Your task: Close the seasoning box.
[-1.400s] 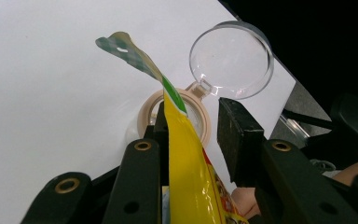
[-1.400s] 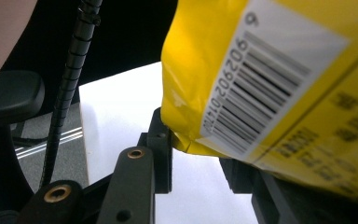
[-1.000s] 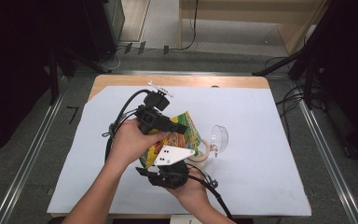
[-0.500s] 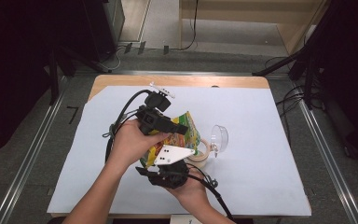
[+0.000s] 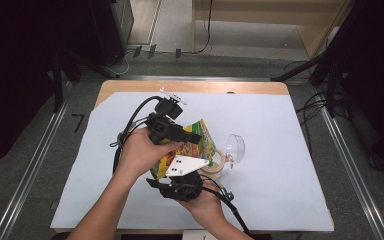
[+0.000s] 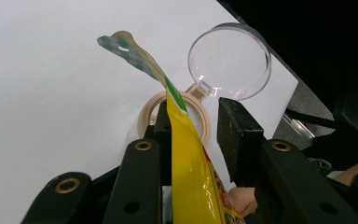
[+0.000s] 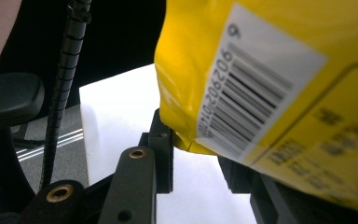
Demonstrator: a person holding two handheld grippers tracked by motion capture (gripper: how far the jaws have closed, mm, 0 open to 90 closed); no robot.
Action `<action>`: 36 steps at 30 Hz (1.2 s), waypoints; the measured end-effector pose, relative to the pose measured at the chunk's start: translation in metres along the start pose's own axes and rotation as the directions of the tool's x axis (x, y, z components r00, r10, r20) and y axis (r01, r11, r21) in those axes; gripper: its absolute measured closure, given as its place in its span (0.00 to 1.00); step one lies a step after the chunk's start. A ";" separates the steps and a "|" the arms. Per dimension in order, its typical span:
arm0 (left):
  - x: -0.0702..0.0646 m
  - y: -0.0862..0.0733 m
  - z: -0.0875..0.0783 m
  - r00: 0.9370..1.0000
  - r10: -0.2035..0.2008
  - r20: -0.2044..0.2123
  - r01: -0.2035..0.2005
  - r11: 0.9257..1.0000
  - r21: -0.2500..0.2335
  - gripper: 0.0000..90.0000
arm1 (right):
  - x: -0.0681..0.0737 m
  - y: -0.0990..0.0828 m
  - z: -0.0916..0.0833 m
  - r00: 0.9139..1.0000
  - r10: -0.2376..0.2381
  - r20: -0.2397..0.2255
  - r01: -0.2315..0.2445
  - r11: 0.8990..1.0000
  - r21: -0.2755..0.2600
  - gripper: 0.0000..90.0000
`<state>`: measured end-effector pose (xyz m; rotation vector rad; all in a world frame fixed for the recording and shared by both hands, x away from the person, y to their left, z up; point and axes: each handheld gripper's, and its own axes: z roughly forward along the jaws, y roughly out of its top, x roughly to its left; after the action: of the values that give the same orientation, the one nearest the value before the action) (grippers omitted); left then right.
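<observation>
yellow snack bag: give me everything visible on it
The yellow snack bag is a glossy, crinkled foil-like pouch with green and red print and a white barcode label. It is held up off the white table cover, above a tan-rimmed jar with an open clear lid, between the left hand-held gripper and the right hand-held gripper.

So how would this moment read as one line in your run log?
stage: pouring set-up | left gripper: beside yellow snack bag | right gripper: at bag's bottom | open-lidded jar: under bag
</observation>
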<state>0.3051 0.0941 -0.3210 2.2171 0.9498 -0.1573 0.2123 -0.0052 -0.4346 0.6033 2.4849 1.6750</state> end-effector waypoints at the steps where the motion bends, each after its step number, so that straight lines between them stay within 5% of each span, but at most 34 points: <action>1: 0.000 0.000 0.000 1.000 0.000 0.000 0.000 1.000 0.000 0.78 | 0.000 0.000 0.000 1.000 0.000 0.000 0.000 1.000 -0.001 0.78; 36: 0.006 0.000 0.003 1.000 -0.030 0.001 0.030 1.000 0.008 0.78 | 0.001 0.003 -0.003 1.000 -0.002 -0.004 0.002 1.000 0.017 0.78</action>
<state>0.3104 0.0958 -0.3255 2.2105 0.9836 -0.1760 0.2112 -0.0061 -0.4308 0.5994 2.5038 1.6575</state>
